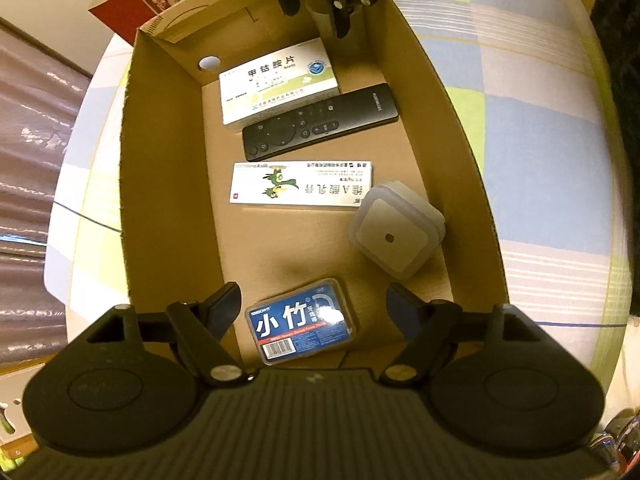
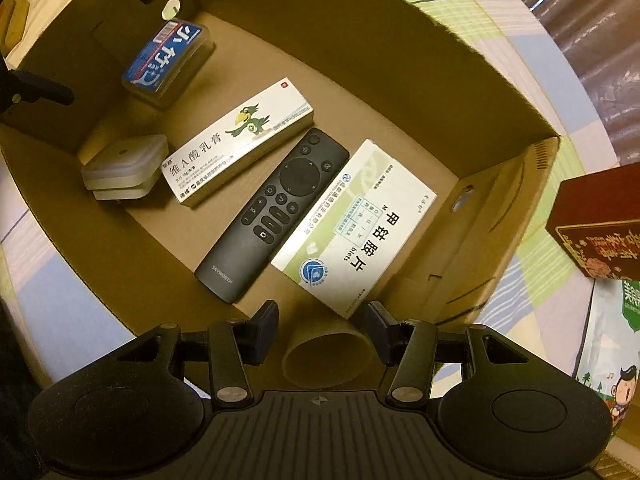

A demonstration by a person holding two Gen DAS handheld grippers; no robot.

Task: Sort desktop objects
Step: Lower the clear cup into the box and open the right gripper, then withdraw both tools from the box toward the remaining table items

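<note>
A cardboard box (image 1: 168,184) holds the sorted objects: a blue floss case (image 1: 301,326), a white square night light (image 1: 394,230), a long white ointment carton (image 1: 302,183), a black remote (image 1: 320,120) and a white medicine box (image 1: 278,82). My left gripper (image 1: 316,304) is open above the floss case, fingers apart from it. My right gripper (image 2: 326,320) is open over a paper cup (image 2: 330,358) that stands between its fingers at the box's other end. The cup also shows in the left wrist view (image 1: 320,10). The same carton (image 2: 240,142), remote (image 2: 276,212) and medicine box (image 2: 356,228) show in the right wrist view.
The box (image 2: 500,184) stands on a checked cloth (image 1: 532,120). A dark red box (image 2: 600,224) and a printed bag (image 2: 612,344) lie outside it at the right. A shiny curtain (image 1: 28,132) hangs at the left.
</note>
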